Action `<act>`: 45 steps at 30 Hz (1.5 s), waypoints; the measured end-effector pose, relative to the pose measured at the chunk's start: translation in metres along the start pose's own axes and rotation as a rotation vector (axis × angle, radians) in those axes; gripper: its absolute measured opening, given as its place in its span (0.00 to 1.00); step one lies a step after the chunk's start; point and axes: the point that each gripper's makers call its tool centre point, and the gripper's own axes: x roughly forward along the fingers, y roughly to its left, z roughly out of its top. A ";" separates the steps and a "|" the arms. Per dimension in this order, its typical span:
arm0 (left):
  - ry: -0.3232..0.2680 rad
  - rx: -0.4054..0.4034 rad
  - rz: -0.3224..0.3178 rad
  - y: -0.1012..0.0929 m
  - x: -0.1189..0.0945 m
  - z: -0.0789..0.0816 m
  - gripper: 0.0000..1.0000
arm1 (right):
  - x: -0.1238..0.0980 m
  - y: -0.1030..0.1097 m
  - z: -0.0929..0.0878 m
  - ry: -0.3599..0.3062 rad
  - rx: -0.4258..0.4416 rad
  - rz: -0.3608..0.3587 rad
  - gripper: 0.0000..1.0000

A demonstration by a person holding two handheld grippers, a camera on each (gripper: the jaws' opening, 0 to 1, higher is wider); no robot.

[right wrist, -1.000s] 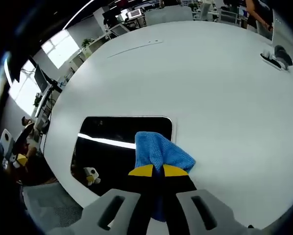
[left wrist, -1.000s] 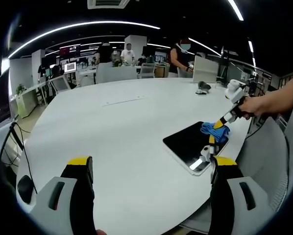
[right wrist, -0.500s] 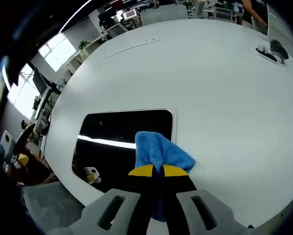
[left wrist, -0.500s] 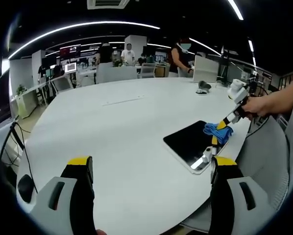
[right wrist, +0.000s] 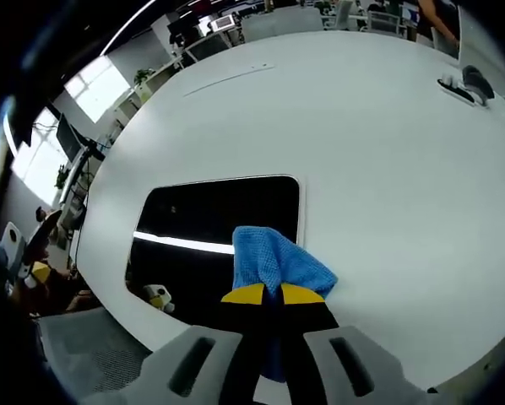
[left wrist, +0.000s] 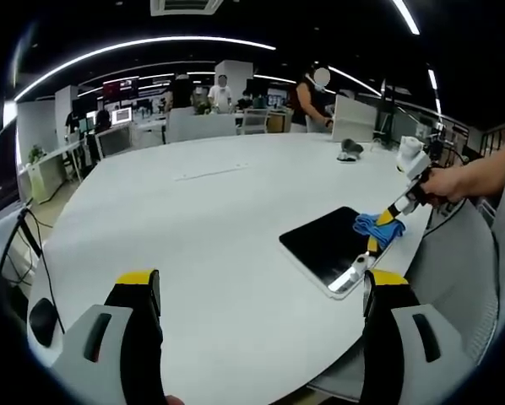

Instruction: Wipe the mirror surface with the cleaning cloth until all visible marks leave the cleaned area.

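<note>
Blue cloth (right wrist: 278, 260) — at mirror (right wrist: 210, 224) edge

- We can read no text, label, brand, number or sign in either view.
- The lit monitor screens (left wrist: 120, 115) at the far desks in the left gripper view are too small and blurred for us to make out anything on them.

Blue cloth (right wrist: 278, 261), black glossy mirror (right wrist: 210, 232), white table (right wrist: 362, 152), yellow-tipped black tongs (right wrist: 264, 294).
</note>
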 end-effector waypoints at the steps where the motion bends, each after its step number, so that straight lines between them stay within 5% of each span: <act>1: 0.000 0.000 0.000 0.000 0.000 0.000 0.99 | 0.000 0.000 0.000 0.000 0.000 0.000 0.00; 17: 0.004 0.009 -0.003 -0.002 -0.002 0.001 0.99 | -0.006 0.004 -0.016 0.025 0.002 -0.001 0.00; 45: 0.008 0.009 -0.018 -0.004 -0.001 -0.002 0.99 | -0.001 0.020 -0.015 0.029 0.043 0.002 0.00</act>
